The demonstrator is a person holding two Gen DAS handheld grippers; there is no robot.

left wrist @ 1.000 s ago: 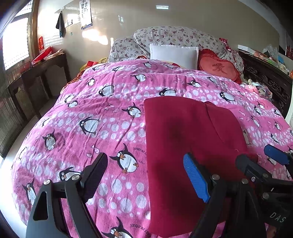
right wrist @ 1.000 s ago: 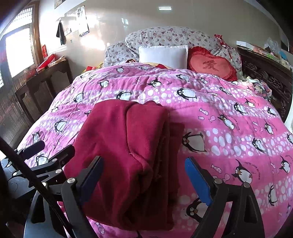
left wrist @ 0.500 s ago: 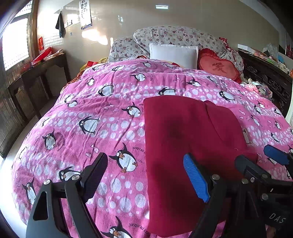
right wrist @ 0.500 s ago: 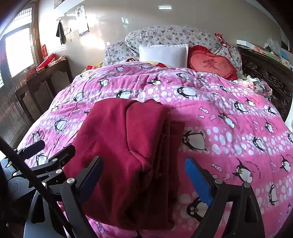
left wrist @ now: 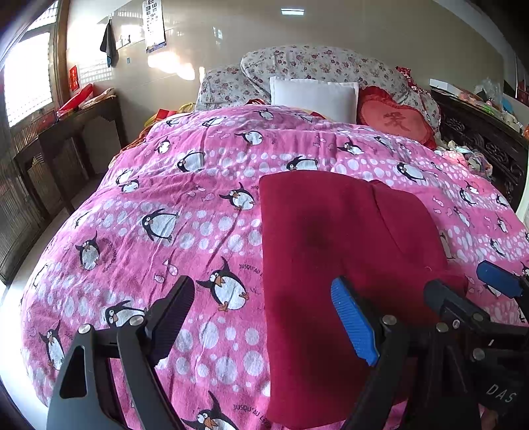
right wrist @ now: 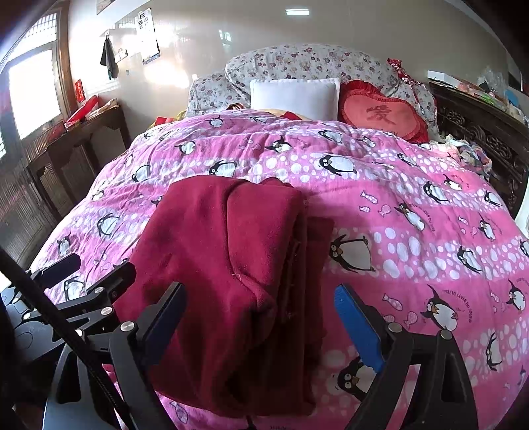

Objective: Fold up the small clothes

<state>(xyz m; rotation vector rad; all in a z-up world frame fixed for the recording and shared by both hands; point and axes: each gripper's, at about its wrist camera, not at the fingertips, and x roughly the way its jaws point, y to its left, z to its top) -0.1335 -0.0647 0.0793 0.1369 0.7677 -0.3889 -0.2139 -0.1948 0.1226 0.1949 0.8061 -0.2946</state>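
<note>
Below the wide-spread jaws of the left gripper point(left wrist: 264, 317), the near hem of the dark red garment point(left wrist: 330, 264) runs off the picture's bottom edge. Right of those jaws, the right gripper point(left wrist: 463, 284) covers the garment's near corner. Far beyond the jaws, the print on the wall chart point(left wrist: 154, 26) is too small to read, and the clutter on the dark wooden cabinet point(left wrist: 479, 132) blurs together

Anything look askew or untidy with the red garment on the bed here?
Somewhat. The red garment is folded lengthwise, but its right edge is uneven: lower layers stick out beyond the top flap. Both claws, left and right, are open, holding nothing.
</note>
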